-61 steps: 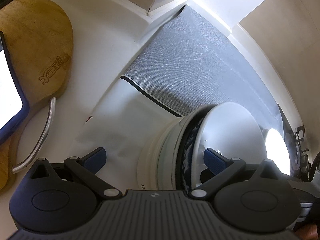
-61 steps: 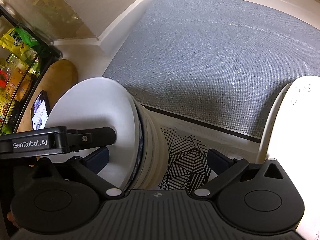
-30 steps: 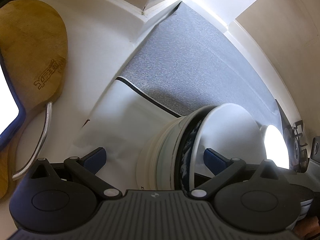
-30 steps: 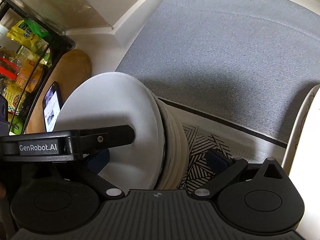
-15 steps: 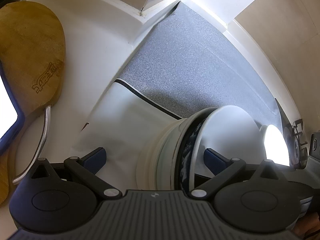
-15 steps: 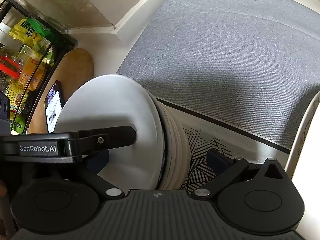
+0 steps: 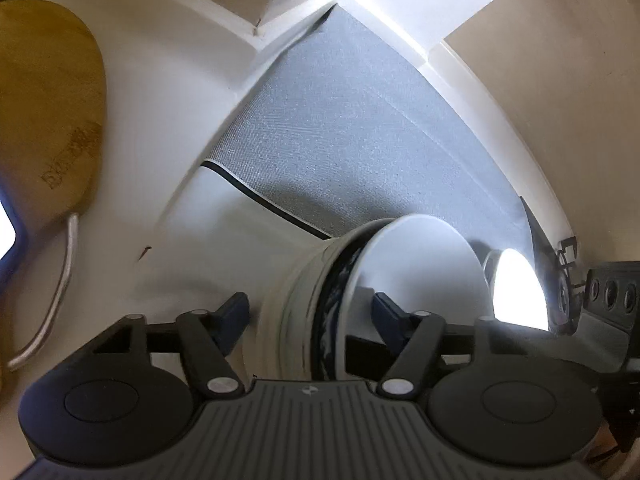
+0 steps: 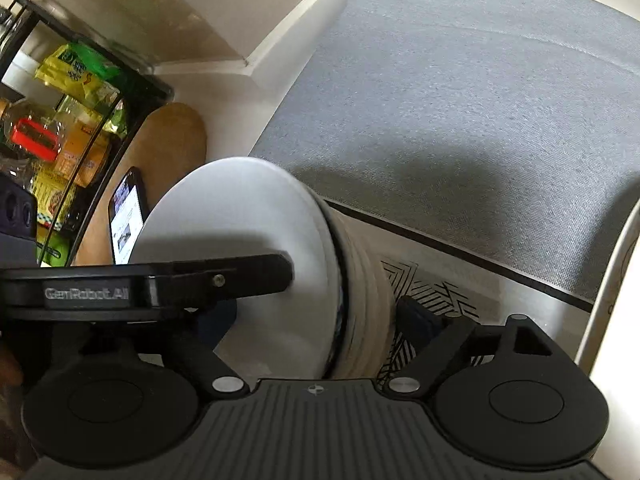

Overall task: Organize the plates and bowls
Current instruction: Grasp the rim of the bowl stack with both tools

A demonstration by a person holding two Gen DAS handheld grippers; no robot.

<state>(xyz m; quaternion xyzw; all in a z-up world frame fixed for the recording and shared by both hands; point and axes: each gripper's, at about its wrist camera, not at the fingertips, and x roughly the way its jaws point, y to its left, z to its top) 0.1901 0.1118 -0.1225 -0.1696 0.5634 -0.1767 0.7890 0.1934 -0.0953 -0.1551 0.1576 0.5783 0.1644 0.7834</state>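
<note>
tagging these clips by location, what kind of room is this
Most likely a home kitchen counter. A wooden cutting board lies on the white counter, a rack of food packets stands at its side, and both grippers grip a stack of bowls over a grey mat.

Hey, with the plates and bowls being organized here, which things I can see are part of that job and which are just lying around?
Part of the job:
- stack of bowls, gripped from both sides
- left gripper
- right gripper
- white plate at the right edge

Just lying around:
- wooden cutting board
- phone
- snack packets on the black rack
- grey mat
</note>
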